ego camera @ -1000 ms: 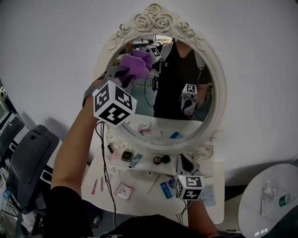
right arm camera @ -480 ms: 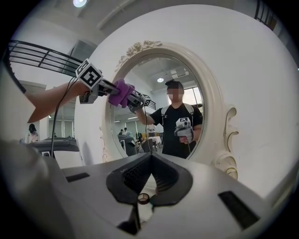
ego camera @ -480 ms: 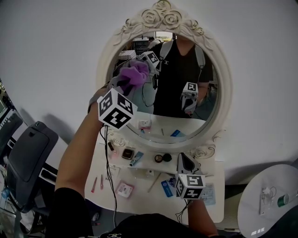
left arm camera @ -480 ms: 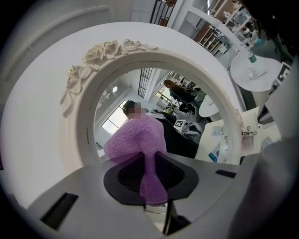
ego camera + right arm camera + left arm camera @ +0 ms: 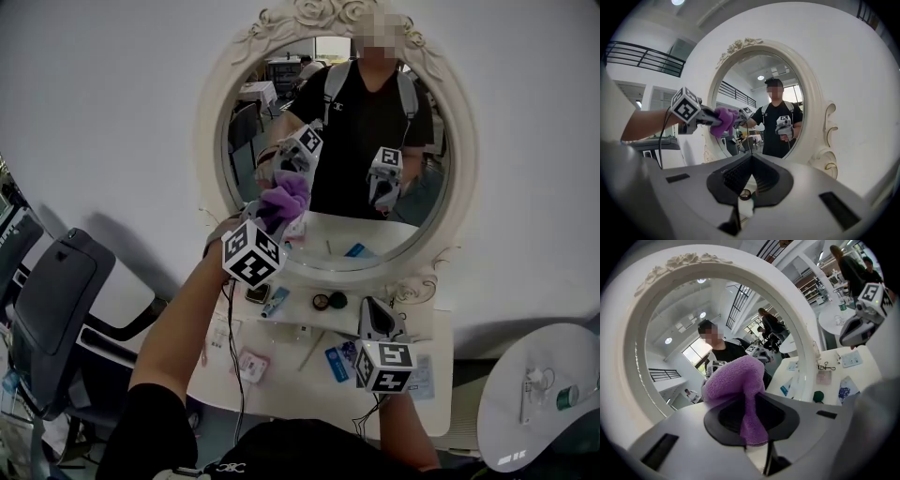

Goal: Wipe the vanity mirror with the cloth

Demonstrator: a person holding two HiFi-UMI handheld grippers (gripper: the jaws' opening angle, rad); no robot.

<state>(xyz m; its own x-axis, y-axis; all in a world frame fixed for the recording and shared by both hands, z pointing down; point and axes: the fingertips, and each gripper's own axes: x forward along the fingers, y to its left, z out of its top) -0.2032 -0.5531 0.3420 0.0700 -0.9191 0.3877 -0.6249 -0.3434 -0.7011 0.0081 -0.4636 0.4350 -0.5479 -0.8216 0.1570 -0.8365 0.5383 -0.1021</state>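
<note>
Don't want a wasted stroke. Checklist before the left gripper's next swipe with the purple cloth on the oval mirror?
1. Fluffy purple cloth clamped in left gripper: ok, pinched between its jaws.
2. Cloth on the glass of the white ornate-framed oval mirror: ok, it looks pressed at the lower left, meeting its own reflection.
3. Right gripper out of the way: ok, low over the white vanity table, jaws together, nothing between them.
4. Small cosmetics under the mirror clear of the cloth: ok, they lie below it, apart.
5. Dirty glass left to wipe: cannot tell, no smears readable.
</note>
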